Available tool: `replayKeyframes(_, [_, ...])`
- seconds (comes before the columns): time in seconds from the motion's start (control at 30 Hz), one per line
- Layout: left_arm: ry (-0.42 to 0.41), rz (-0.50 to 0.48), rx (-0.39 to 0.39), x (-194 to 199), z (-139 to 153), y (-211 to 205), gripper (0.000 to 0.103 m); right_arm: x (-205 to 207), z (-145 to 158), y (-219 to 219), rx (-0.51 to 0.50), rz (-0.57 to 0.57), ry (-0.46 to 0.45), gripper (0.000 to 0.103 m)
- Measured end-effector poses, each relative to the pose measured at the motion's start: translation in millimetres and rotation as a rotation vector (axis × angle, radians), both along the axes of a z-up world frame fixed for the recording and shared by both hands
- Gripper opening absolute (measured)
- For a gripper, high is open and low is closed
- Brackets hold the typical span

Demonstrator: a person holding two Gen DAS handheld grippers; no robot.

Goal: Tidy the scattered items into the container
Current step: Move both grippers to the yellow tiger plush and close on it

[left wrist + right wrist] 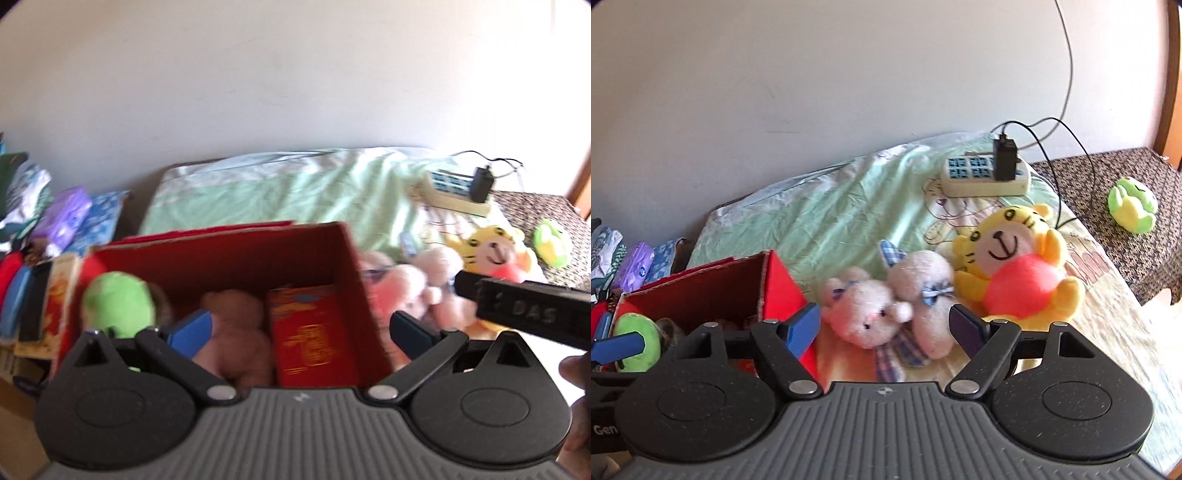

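A red cardboard box stands on the bed and holds a brown plush, a red packet and a green plush at its left rim. My left gripper is open and empty, hovering over the box. My right gripper is open and empty, just in front of a pink plush pig and a pink plush rabbit. A yellow tiger plush lies right of them. A green frog plush lies far right on the patterned blanket.
A white power strip with a black charger and cables lies behind the tiger on the green sheet. Folded clothes and packets are piled left of the box. The wall runs along the bed's far side.
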State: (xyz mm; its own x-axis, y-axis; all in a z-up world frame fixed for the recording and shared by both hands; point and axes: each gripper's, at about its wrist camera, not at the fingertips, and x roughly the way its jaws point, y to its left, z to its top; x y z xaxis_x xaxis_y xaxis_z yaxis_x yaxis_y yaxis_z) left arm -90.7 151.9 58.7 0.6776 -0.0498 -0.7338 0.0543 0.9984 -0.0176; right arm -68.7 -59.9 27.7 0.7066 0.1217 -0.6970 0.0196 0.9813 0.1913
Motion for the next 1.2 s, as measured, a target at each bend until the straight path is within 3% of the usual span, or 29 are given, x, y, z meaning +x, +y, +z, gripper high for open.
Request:
replayKeyframes(0.4, [0.088, -0.106, -0.007, 26, -32, -117, 0.102, 23, -30, -109, 0.015, -0.066, 0.094, 0.078])
replayKeyframes(0.67, [0.123, -0.176, -0.108, 54, -61, -175, 0.102, 57, -45, -164, 0.101, -0.025, 0.105, 0.078])
replayKeyframes(0.77, [0.145, -0.2, -0.116, 66, -72, -194, 0.102, 73, -53, -174, 0.145, 0.01, 0.118, 0.078])
replayKeyframes(1.07, [0.206, -0.195, -0.273, 104, -105, -213, 0.102, 119, -84, -190, 0.209, 0.09, 0.181, 0.078])
replayKeyframes(1.2, [0.222, -0.203, -0.268, 117, -115, -225, 0.1, 133, -102, -191, 0.26, 0.105, 0.235, 0.078])
